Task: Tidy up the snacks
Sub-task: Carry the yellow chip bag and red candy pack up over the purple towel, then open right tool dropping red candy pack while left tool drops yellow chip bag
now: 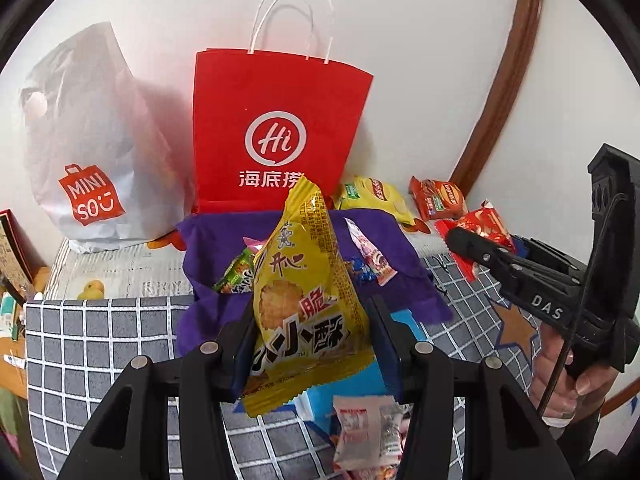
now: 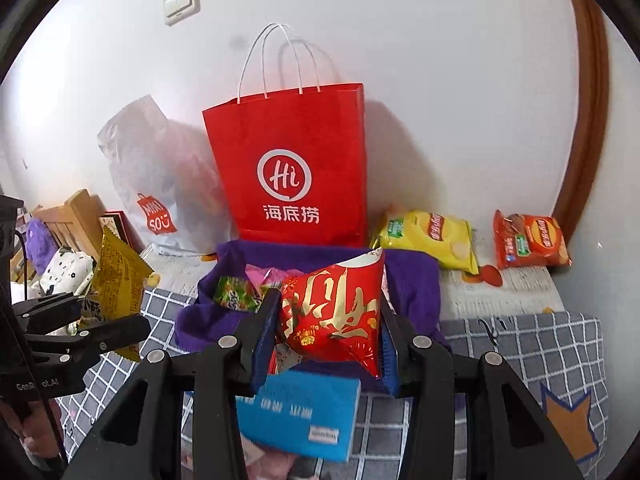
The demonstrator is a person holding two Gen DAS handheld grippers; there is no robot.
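My left gripper (image 1: 312,344) is shut on a yellow snack packet (image 1: 304,300) and holds it upright above the near edge of a purple cloth bin (image 1: 400,280); the packet also shows in the right wrist view (image 2: 118,284). My right gripper (image 2: 326,340) is shut on a red puffed snack packet (image 2: 332,312), held over the near side of the purple bin (image 2: 412,280); this packet also shows in the left wrist view (image 1: 484,224). The bin holds a green packet (image 2: 234,294) and several small sweets.
A red paper bag (image 2: 296,168) stands against the wall behind the bin. A white Miniso bag (image 1: 88,152) leans to its left. A yellow chip bag (image 2: 432,240) and an orange chip bag (image 2: 528,240) lie at right. A blue box (image 2: 300,416) lies below the grippers.
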